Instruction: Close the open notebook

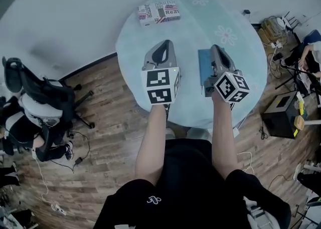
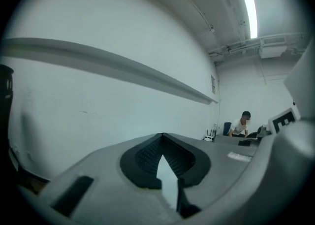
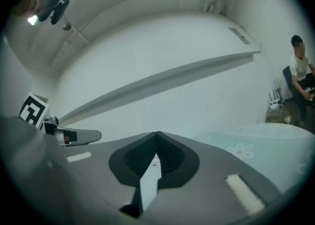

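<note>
Pale-teal cloth with white flower prints covers the round table [image 1: 200,27], seen from above.

Left gripper [image 2: 163,135]: held up off the table and roughly level, aimed at the white wall. Ribbed pads meet at the tips with nothing between them.

Right gripper [image 3: 157,134]: same attitude, jaws pressed together and empty.

Printed box [image 1: 159,12]: flag pattern, at the table's far edge, well apart from the work.

Blue notebook [image 1: 204,66]: lies flat on the cloth between the two grippers, its right side hidden under the right gripper. Only a blue cover face shows and no white pages, so it is probably already shut.

Handling, judged: light and thin. The cover is stiff enough to swing on its spine but flexes if pinched hard. It is likely to slide on the smooth cloth. Best hold is the free long edge of the cover, opposite the spine, with the other gripper steadying the block.
</note>
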